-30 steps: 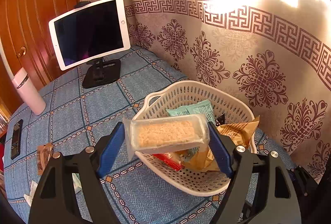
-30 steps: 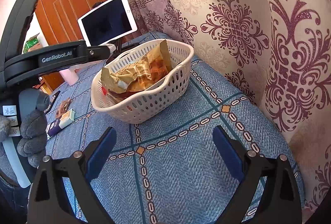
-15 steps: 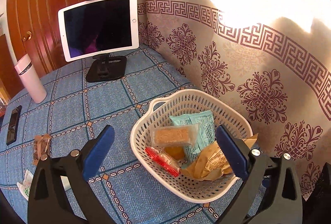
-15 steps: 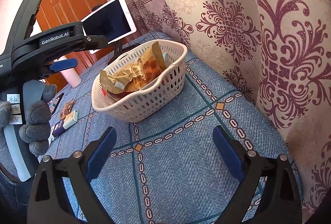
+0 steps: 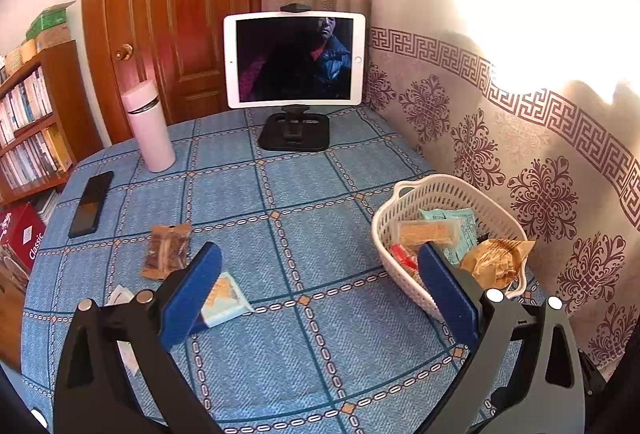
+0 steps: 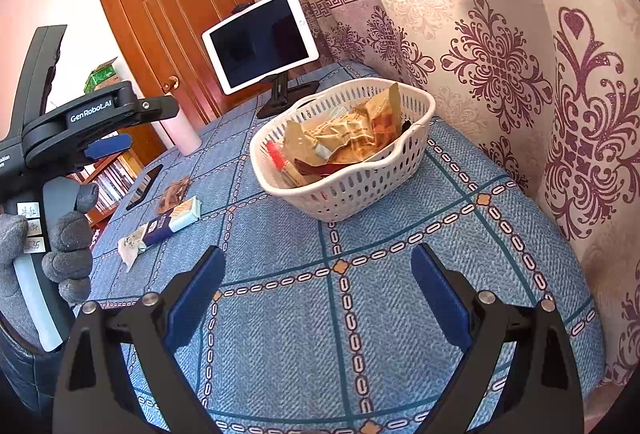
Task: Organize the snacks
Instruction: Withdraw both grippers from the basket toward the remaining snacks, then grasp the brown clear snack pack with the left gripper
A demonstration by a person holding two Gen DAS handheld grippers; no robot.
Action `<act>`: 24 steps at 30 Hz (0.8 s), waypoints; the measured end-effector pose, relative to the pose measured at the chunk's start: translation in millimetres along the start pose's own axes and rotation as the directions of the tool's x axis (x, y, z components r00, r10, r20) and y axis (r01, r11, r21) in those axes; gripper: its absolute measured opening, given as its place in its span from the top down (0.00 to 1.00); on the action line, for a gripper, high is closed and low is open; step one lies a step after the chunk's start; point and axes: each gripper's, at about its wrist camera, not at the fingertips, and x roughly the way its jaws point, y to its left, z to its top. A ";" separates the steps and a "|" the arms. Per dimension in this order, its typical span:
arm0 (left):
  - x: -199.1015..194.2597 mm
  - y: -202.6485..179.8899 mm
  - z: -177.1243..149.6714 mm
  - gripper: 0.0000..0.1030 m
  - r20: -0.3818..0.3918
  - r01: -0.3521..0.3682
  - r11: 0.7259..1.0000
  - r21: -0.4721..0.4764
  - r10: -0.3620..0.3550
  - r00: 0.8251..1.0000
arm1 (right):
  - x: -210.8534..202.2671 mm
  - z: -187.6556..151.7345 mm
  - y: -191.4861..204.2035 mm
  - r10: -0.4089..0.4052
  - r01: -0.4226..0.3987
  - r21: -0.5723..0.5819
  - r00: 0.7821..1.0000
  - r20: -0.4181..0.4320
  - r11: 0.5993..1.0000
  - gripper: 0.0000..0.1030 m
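Observation:
A white plastic basket (image 5: 386,230) (image 6: 360,189) stands on the blue cloth by the curtain. It holds several snack packs, among them a clear pack of a crumbly bar (image 5: 428,234) and a brown pack (image 5: 496,264). My left gripper (image 5: 320,286) is open and empty, above the cloth to the left of the basket; it also shows in the right wrist view (image 6: 108,145). A brown snack pack (image 5: 166,252) and a pale blue-and-white pack (image 5: 224,300) (image 6: 176,220) lie on the cloth near it. My right gripper (image 6: 318,292) is open and empty in front of the basket.
A white tablet on a black stand (image 5: 294,63) is at the far edge. A pink bottle (image 5: 150,127) and a black phone (image 5: 91,203) lie to the left. A patterned curtain (image 6: 520,73) runs along the right. A bookshelf (image 5: 28,125) stands past the left edge.
My left gripper opened and dropped the clear bar pack into the basket, then swung left away from it. My right gripper stayed open and drew back a little.

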 end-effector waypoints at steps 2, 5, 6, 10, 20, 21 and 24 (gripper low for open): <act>-15.1 17.2 -5.1 0.03 0.015 -0.030 0.999 -0.013 0.030 0.999 | -6.3 -2.8 7.3 0.015 -0.014 -0.006 1.000 0.005 1.000 0.09; -36.2 43.9 -12.1 0.03 0.033 -0.076 0.997 -0.032 0.077 0.996 | -14.9 -6.3 20.6 0.031 -0.031 -0.023 0.999 0.012 0.999 0.09; -42.1 53.1 -14.6 0.03 0.037 -0.095 0.995 -0.037 0.096 0.995 | -17.7 -7.5 25.4 0.039 -0.039 -0.028 0.999 0.013 0.999 0.09; -59.7 92.8 -23.2 0.03 0.034 -0.152 0.985 -0.077 0.155 0.987 | -25.0 -12.1 45.5 0.060 -0.059 -0.057 0.998 0.015 0.997 0.09; -66.2 192.4 -66.8 0.03 -0.039 -0.265 0.937 -0.227 0.263 0.964 | -35.8 -27.2 85.2 0.097 -0.100 -0.154 0.995 -0.032 0.983 0.09; -64.4 200.6 -72.8 0.03 -0.056 -0.264 0.933 -0.246 0.258 0.964 | -36.2 -28.0 87.4 0.103 -0.108 -0.155 0.994 -0.043 0.982 0.09; -52.7 216.6 -87.3 0.03 -0.115 -0.263 0.919 -0.295 0.239 0.964 | -37.0 -28.8 91.2 0.125 -0.133 -0.148 0.990 -0.064 0.980 0.09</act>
